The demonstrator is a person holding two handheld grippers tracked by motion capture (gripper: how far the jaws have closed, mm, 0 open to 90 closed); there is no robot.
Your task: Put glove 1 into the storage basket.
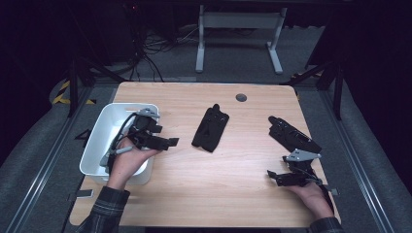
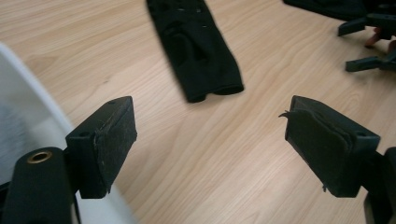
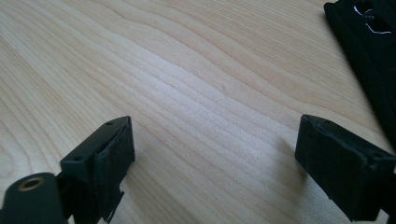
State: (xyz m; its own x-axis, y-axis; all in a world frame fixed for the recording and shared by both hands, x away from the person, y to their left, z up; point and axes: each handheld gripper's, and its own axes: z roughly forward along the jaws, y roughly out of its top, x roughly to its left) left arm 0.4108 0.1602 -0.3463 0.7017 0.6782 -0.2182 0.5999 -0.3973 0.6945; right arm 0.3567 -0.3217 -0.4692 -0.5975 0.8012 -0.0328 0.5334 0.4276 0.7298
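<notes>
Table (image 1: 204,194): lying under everything, wood-grained.
Bin (image 1: 99,133): white, sitting at the table's left edge.
Middle glove (image 1: 210,127): lying flat at the table's centre, right of the bin.
Right glove (image 1: 291,136): lying well right of the bin.
Left gripper (image 1: 171,141): hovering just right of the bin, jaws standing released, gripping nothing.
Right gripper (image 1: 270,175): resting far right of the bin, jaws released, empty.

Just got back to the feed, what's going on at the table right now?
A person holds tongs in each hand. The left tongs, jaws open with nothing between them, sit beside the white bin and point toward the black glove lying mid-table. The right tongs, also open and holding nothing, are near the table's front right, close to a second black glove. Neither glove is being touched.
</notes>
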